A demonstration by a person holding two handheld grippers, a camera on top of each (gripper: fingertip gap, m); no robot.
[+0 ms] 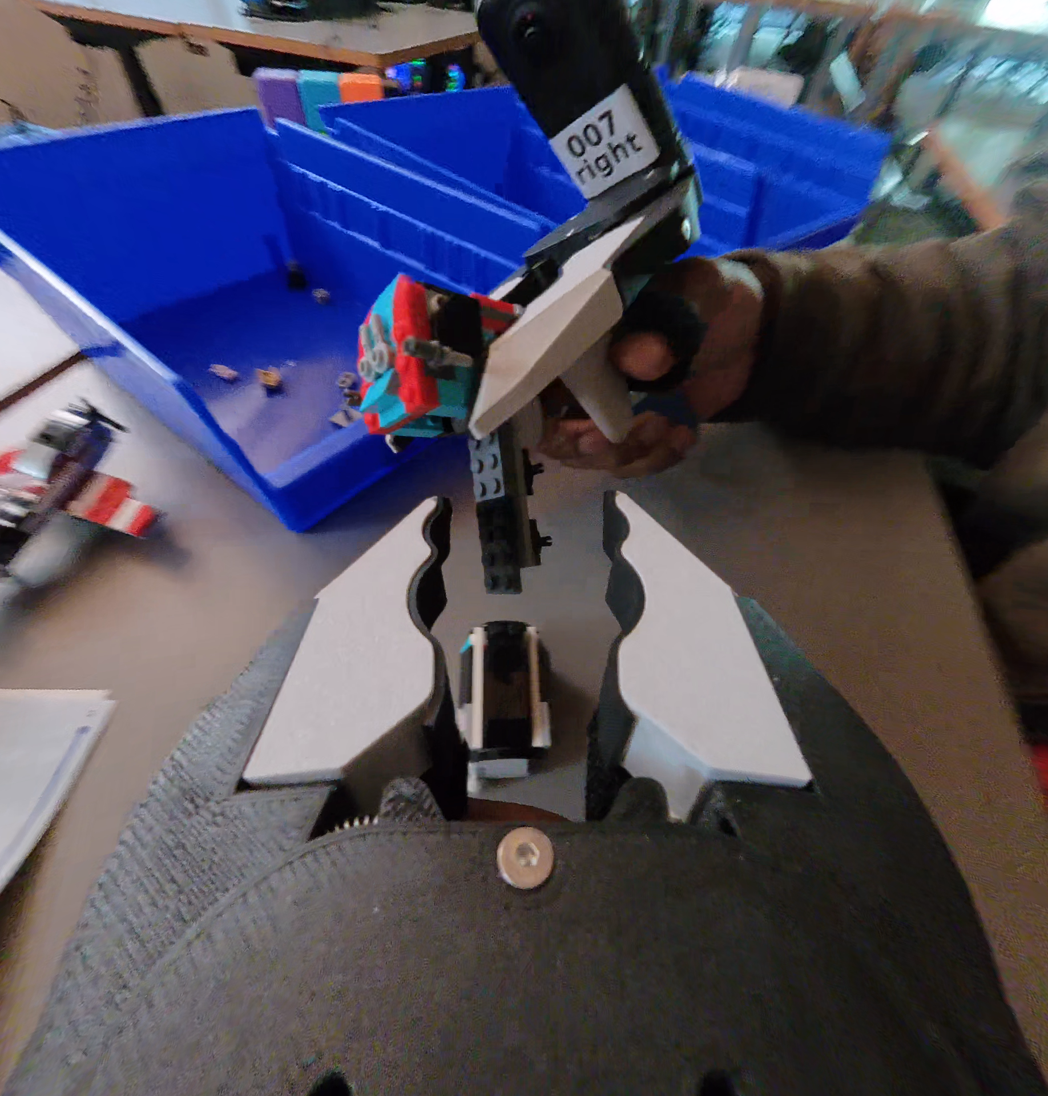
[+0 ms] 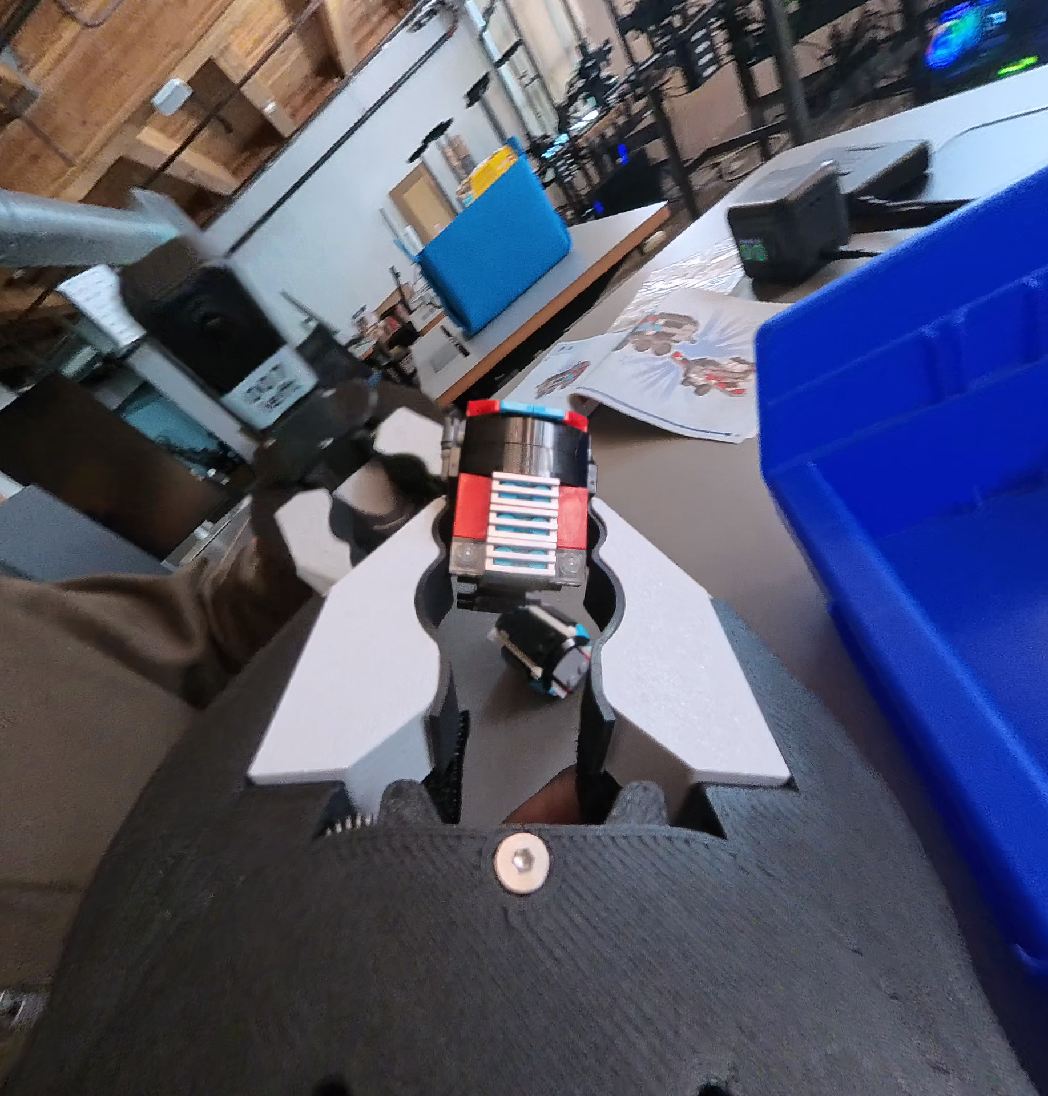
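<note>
Left wrist view: the left gripper (image 1: 524,522) stands spread, its pads clear of the brick truck's (image 1: 415,362) grey chassis hanging between them, just in front of the blue bin (image 1: 154,237); a small black-and-white brick piece (image 1: 504,700) lies on the table (image 1: 806,593) below.

Right wrist view: the right gripper (image 2: 518,534) pinches the truck's (image 2: 518,504) red cab, left of the bin (image 2: 925,474).

Blue bin (image 1: 225,332) blocks left; table (image 1: 776,593) open right
</note>
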